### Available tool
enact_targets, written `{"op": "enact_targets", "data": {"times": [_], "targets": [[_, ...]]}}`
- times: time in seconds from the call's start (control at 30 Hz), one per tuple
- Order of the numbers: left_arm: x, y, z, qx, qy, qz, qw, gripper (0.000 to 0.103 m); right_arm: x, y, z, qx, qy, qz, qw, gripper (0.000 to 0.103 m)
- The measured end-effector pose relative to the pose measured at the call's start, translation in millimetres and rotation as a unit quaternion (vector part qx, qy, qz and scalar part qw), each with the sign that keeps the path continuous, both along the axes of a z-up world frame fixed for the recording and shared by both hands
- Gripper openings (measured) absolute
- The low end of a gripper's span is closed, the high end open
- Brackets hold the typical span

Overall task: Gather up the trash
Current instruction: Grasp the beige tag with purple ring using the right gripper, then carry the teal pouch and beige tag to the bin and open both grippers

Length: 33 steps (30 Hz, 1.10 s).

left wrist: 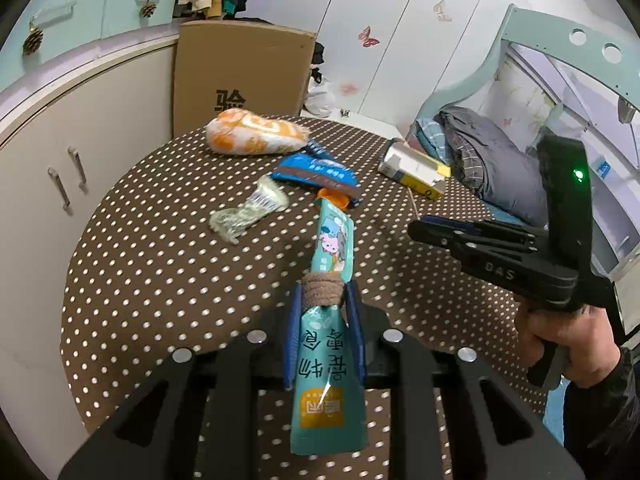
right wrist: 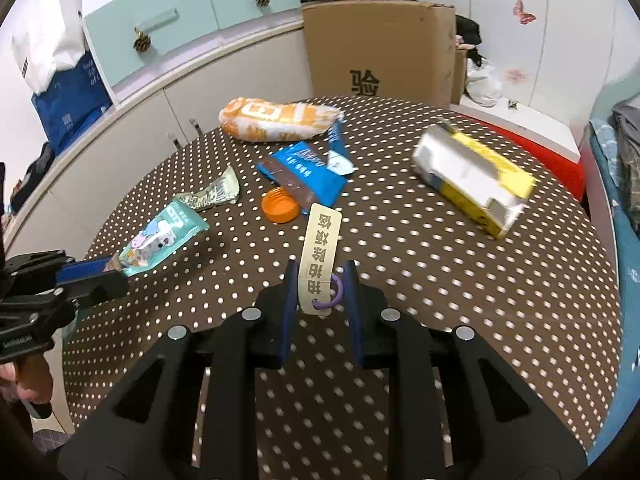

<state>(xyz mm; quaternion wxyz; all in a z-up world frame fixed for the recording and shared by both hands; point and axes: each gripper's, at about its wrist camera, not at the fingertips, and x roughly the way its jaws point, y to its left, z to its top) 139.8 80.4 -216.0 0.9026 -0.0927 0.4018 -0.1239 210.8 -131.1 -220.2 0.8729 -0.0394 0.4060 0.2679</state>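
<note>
Now both claws pinch trash: left gripper (left wrist: 325,300) squeezes the teal pouch (left wrist: 332,248), right gripper (right wrist: 320,280) squeezes the cream tag (right wrist: 322,248). Lift slowly, hold tight.

Each view looks forward and steeply down along its own tool from close above the brown, white-dotted bench (left wrist: 160,264), toward the tall brown cardboard box (left wrist: 240,68) beyond it. The left view takes in the right tool (left wrist: 416,230) at its right edge; the right view takes in the left tool (right wrist: 120,270) at its left edge. Both share the bench top, its litter and the box.
</note>
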Motion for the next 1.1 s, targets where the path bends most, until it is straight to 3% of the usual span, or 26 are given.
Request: {"op": "enact_targets", "data": {"times": [0.4,0.7,0.97,1.1], "targets": [[21,-51,45,0.006,-0.044,-0.030,0.9986,0.021,-23,-81,64,0.059,-0.061,-0.050,0.995,0.023],[34,-110,77,0.016,-0.076,-0.075,0.9942,0.021,-40,-177,100,0.100,-0.106,-0.127,0.981,0.023],[40,-177,85,0.014,-0.086,-0.136,0.9869,0.021,-52,-279,79,0.109,-0.088,-0.237,0.961,0.023],[42,-206,83,0.018,-0.085,-0.161,0.9832,0.021,-54,-330,38,0.108,-0.040,-0.294,0.949,0.023]]}}
